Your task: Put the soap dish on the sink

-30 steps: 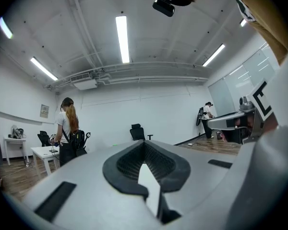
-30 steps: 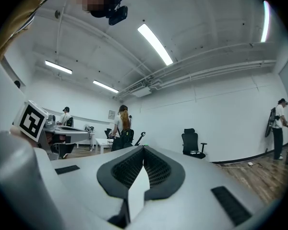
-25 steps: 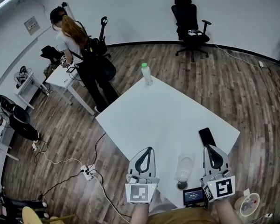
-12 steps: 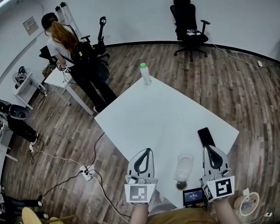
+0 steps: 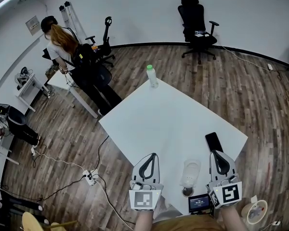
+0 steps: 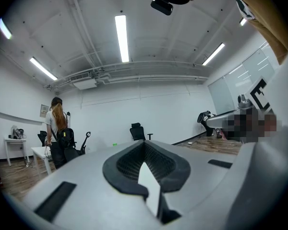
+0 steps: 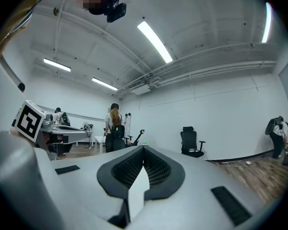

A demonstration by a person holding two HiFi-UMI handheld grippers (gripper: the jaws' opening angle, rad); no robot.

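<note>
- My left gripper rests at the near edge of the white table. Its jaws are closed together with nothing between them.
- My right gripper lies level on the same edge, well apart from the left. Its jaws are also fully closed and empty.
- Between the two, nearer the right one, sits a pale translucent piece that I take to be the soap dish. It is too small and washed out against the table for me to be sure of its shape.
- A dark phone lies just beyond the right gripper. A small lit screen sits at the table edge by my body, and a green-capped bottle stands at the far corner.
- No sink shows in any view, so I cannot say where the dish has to go.
- A person stands at another desk, far from my work.
- I expect the dish to be light, stiff plastic that is smooth and likely to slip. It may skate on the table if I nudge it.
- I would open the right jaws and take it across one side wall or rim, not over the whole body, and squeeze gently.
</note>
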